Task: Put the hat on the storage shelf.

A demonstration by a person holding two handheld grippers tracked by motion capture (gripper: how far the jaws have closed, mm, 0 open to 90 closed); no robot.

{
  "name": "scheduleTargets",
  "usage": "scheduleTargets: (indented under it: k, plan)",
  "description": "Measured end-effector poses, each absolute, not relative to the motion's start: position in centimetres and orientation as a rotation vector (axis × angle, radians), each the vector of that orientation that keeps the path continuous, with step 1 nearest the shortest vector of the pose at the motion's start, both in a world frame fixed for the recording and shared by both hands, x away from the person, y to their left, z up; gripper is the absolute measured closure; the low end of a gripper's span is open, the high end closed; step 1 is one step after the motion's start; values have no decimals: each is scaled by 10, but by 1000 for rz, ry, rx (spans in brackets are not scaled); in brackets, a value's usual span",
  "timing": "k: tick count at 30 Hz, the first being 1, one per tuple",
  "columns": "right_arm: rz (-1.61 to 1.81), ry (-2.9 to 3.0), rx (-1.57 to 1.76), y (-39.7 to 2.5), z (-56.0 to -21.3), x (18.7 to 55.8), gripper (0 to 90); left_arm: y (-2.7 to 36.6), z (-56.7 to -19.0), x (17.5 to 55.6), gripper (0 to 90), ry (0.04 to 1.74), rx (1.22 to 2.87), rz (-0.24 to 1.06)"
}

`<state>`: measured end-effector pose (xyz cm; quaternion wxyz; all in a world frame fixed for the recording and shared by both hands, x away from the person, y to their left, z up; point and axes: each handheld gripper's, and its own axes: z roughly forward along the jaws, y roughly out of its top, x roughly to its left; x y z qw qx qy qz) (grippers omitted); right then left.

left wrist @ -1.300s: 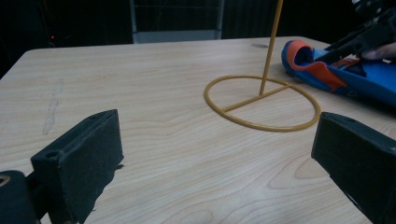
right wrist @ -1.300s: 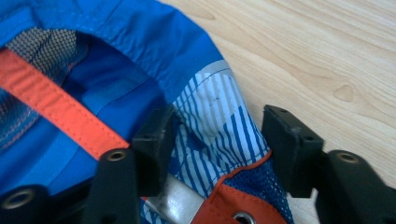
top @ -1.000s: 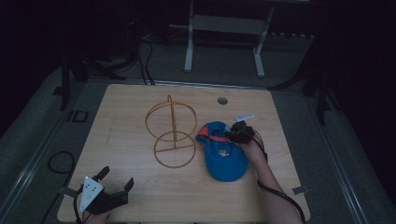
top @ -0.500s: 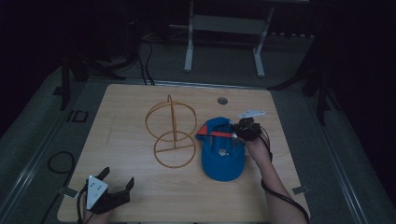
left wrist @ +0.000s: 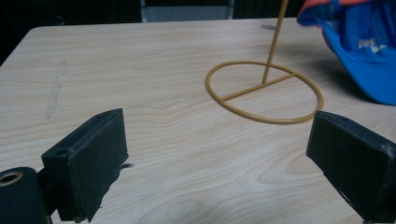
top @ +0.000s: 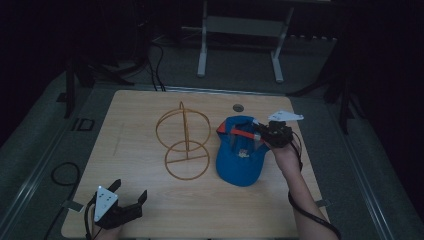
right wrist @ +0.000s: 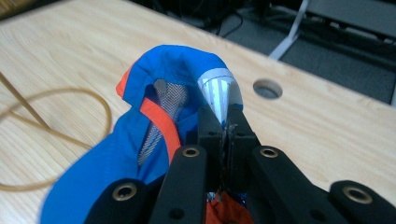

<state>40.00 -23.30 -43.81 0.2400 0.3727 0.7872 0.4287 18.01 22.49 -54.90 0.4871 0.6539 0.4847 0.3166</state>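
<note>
- While the high view sets the blue cap (top: 242,156) at about 3 o'clock from the table's middle, the right gripper (top: 261,134) meets it at the cap's 1 o'clock edge, with the brim lying toward 6 o'clock.
- Seen from the right gripper view, that tool's jaws are pressed tight together on a fold of the cap (right wrist: 154,135), showing an orange band, grey mesh and a white striped tab that the high view blurs.
- From above, the left gripper (top: 127,200) sits at 7 o'clock near the table (top: 150,115) edge, well apart from the cap.
- Its own view shows the left gripper (left wrist: 219,154) with jaws spread wide, nothing between them, bare wood beneath.
- Just beside the cap, at its 9 o'clock, stands the yellow wire stand (top: 184,145); the left gripper view shows the stand's base ring (left wrist: 264,91) and crossbar flat on the table, and the cap's brim raised off the wood beside it.
</note>
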Motion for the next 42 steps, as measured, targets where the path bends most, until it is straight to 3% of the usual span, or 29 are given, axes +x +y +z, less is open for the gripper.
scheduleTargets:
  k: [19, 28, 42]
  plan:
    - [1260, 2054, 939, -248, -384, 356, 877, 200, -492, 175, 65, 1127, 1621, 658]
    - [1280, 2050, 928, -261, -376, 342, 877, 191, -446, 176, 72, 1013, 1609, 659]
    - [1314, 2045, 935, -269, -374, 330, 877, 141, -394, 210, 75, 825, 1679, 641]
